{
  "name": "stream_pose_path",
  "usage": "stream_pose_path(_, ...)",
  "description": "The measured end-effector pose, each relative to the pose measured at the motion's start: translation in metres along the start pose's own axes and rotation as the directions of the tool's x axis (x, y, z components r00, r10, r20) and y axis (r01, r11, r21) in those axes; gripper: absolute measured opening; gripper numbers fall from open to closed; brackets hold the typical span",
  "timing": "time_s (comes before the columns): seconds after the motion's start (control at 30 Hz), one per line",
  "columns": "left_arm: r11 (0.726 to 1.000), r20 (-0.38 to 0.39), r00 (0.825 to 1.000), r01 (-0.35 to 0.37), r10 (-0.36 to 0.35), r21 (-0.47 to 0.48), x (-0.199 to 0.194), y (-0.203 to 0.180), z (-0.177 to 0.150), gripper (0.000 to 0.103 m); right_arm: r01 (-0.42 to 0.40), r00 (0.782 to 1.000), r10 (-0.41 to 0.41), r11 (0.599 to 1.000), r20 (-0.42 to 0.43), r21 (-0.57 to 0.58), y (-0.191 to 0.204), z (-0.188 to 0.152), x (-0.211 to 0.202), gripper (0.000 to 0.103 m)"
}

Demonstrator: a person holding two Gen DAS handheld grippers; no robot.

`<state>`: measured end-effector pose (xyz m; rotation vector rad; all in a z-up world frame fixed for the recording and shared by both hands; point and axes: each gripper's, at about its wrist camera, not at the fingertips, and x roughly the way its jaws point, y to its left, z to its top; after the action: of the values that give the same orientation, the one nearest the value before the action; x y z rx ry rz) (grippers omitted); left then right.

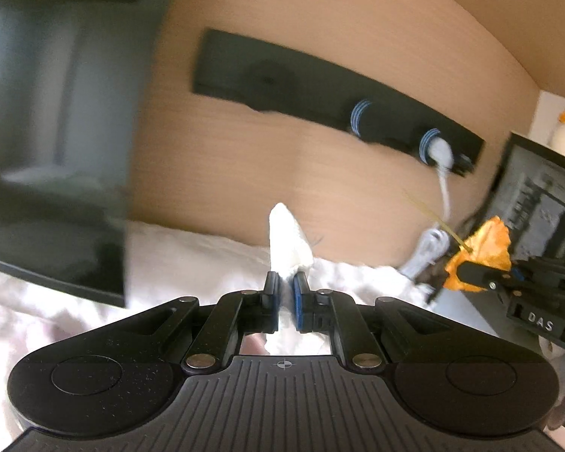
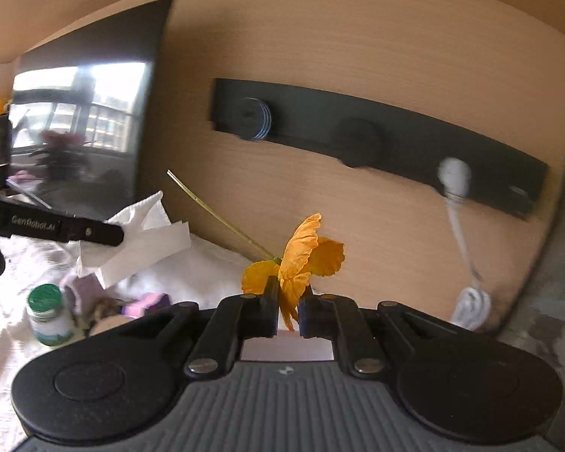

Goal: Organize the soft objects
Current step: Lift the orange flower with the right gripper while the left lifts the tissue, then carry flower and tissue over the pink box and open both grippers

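Left tool (image 1: 286, 282): clenched on white tissue (image 1: 288, 243), lifted above white bedding (image 1: 192, 260).
Right tool (image 2: 286, 293): clamped on orange artificial flower (image 2: 305, 256), also held aloft.
Flower axis: stem (image 2: 222, 218) running up-left from bloom, toward tissue side.
Nearer the clutter below: left tool, judging by right view.

One white tissue (image 2: 147, 241), one orange flower (image 2: 301, 260), one green-capped bottle (image 2: 49, 314).

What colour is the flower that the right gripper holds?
Orange, with a thin yellow-green stem; the flower shows best in the right wrist view.
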<state>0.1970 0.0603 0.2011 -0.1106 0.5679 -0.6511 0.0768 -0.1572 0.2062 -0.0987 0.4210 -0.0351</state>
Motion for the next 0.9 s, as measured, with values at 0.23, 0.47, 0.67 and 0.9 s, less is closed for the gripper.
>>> stream_pose_path(0.23,0.998,-0.077,0.995,0.064,-0.066,-0.019,0.030,-0.038,-0.018,0.010,0.038,0.999,-0.037,0.999,-0.024,0.027,-0.040,-0.017,-0.006,0.010)
stream_pose_path(0.47,0.992,-0.169,0.978,0.112,-0.119,-0.050,0.053,-0.062,-0.037,0.010,0.044,0.998,-0.040,0.996,-0.058,0.075,-0.065,-0.030,-0.007,0.010)
stream_pose_path(0.67,0.974,-0.226,0.954,0.166,-0.198,-0.152,0.088,-0.068,-0.050,0.013,0.016,0.997,-0.008,0.995,-0.078,0.100,-0.076,-0.034,0.005,0.010)
stream_pose_path(0.9,0.983,-0.320,0.935,-0.108,0.151,0.147,0.142,-0.079,-0.091,0.019,-0.034,0.980,0.056,0.992,-0.191,0.120,-0.078,-0.054,0.046,0.010)
